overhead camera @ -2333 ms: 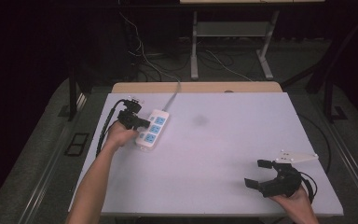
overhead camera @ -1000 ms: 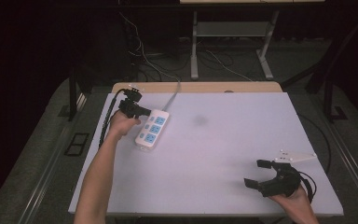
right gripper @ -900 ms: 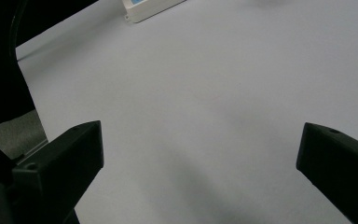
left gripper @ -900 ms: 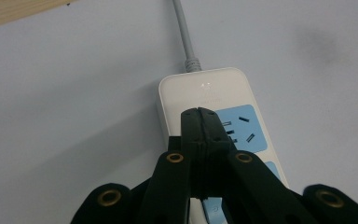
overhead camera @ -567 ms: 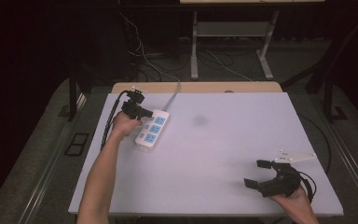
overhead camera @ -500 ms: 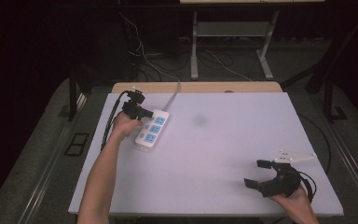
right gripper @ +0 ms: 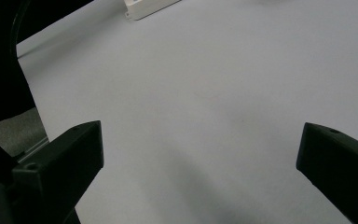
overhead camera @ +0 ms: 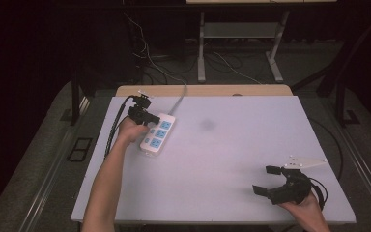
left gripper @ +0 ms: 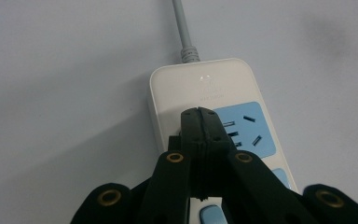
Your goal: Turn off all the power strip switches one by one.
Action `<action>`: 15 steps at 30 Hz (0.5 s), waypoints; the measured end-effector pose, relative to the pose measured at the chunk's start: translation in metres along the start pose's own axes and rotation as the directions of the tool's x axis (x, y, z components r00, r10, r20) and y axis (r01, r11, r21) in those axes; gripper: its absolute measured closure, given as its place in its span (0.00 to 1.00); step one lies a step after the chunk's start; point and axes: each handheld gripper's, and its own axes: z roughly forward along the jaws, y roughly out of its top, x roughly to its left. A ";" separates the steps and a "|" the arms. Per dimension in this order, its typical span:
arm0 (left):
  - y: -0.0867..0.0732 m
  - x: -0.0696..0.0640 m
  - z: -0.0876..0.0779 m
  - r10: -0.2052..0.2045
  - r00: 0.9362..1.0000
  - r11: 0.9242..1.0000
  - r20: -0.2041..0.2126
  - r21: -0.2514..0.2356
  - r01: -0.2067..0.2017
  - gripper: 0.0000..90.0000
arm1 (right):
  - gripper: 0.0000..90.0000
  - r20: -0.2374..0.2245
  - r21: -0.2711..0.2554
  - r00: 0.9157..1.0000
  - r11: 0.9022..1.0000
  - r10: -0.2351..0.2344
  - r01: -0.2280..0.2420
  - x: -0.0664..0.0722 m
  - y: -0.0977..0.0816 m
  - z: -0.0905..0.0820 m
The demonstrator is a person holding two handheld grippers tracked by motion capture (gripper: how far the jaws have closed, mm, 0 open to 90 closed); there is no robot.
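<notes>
Left gripper view had the left gripper point(left gripper: 199, 112) with both jaws pressed flat together, nothing between them, the closed tip sitting over the power strip point(left gripper: 205, 88) near its cable end, right beside the first blue socket point(left gripper: 244, 128). Whether the tip actually touched the white casing I could not tell. A small blue switch point(left gripper: 209, 215) peeked out just under the jaws.

From the high view, that power strip point(overhead camera: 158, 134) lay at the table's point(overhead camera: 222, 159) far left, its grey cord point(overhead camera: 179, 96) running off the back edge. The right gripper point(overhead camera: 270, 180) sat well apart at the near right corner, jaws spread wide and holding nothing.

Risks, as I judged them: a closed tip pushing down on one end of a light strip could have skidded it sideways or tipped the far end up, since nothing braced it. A slip toward the socket could have jabbed the tip into the slots. The cord, if taut, could have dragged the strip back. With the other hand so distant, no help was ready.
</notes>
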 end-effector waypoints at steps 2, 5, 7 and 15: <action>0.000 -0.001 0.000 0.009 1.000 1.000 -0.007 0.005 -0.009 0.99 | 0.01 0.000 0.001 1.000 1.000 0.001 -0.001 0.000 0.000 0.000; 0.001 -0.001 0.000 0.004 1.000 1.000 -0.007 0.008 -0.004 0.99 | 0.01 -0.002 0.002 1.000 1.000 0.001 -0.001 0.001 0.000 0.000; 0.001 0.000 0.000 -0.001 1.000 1.000 -0.005 0.007 0.001 0.99 | 0.01 -0.003 0.003 1.000 1.000 -0.002 0.002 0.001 0.000 0.000; 0.001 0.001 -0.001 -0.001 1.000 1.000 -0.016 0.015 0.001 0.99 | 0.01 -0.006 0.006 1.000 1.000 -0.007 0.007 0.002 0.000 0.001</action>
